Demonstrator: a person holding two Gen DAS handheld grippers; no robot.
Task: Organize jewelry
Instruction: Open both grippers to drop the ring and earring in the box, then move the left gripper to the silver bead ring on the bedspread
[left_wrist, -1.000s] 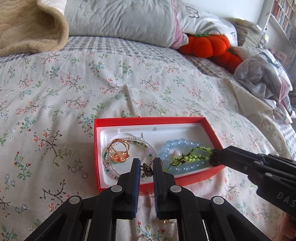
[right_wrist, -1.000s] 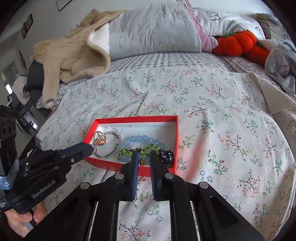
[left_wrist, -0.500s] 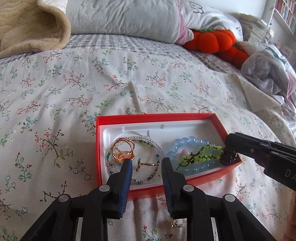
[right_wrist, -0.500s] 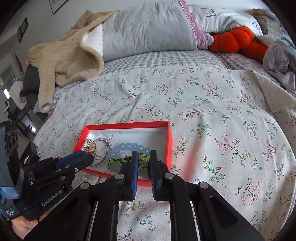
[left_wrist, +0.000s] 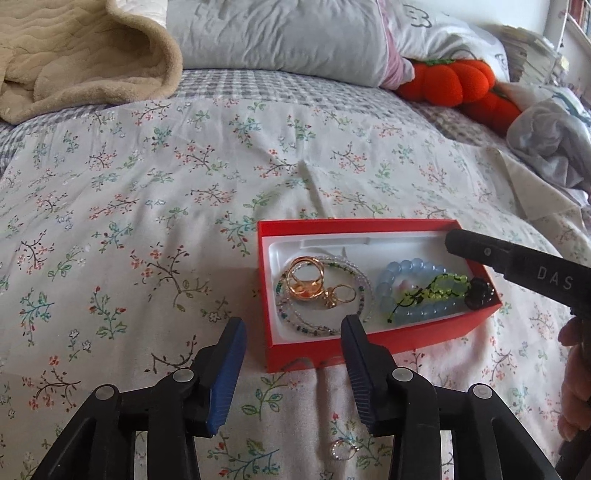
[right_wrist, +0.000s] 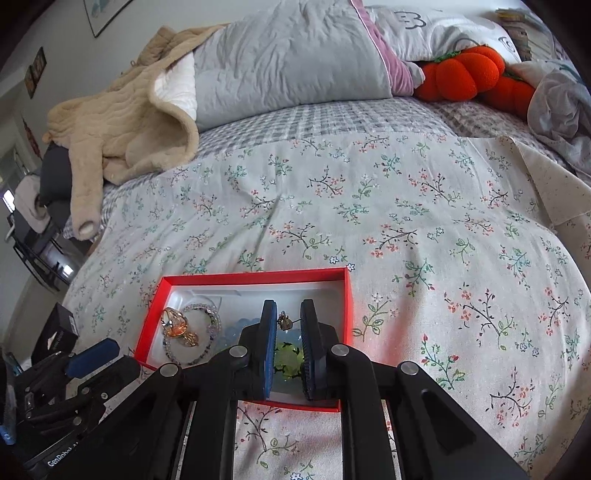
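A red box (left_wrist: 373, 341) with a white liner lies on the floral bedspread. It holds gold rings (left_wrist: 306, 280), a small gold piece (left_wrist: 338, 295), a clear beaded bracelet (left_wrist: 364, 291), a blue bead bracelet (left_wrist: 410, 266), a green one (left_wrist: 443, 290) and a dark charm (left_wrist: 478, 293). My left gripper (left_wrist: 291, 326) hovers at the box's near edge, empty, its jaws opening wide. My right gripper (right_wrist: 289, 314) hangs over the box's right end, jaws opening slightly. The small charm (right_wrist: 283, 320) shows between its tips, with the pads not pressing on it. The right gripper (left_wrist: 458, 242) reaches in from the right.
A small loose ring (left_wrist: 341, 450) lies on the bedspread under my left gripper. A beige blanket (left_wrist: 74, 55), grey pillows (left_wrist: 277, 33) and orange plush pumpkins (left_wrist: 450, 81) sit at the bed's head. Crumpled cloth (left_wrist: 550, 147) lies at the right. The bed's edge drops off at the left (right_wrist: 74, 258).
My left gripper let a small gold piece go into the box, opened wide and drew back toward me. My right gripper moved over the box's right end and parted its jaws a little.
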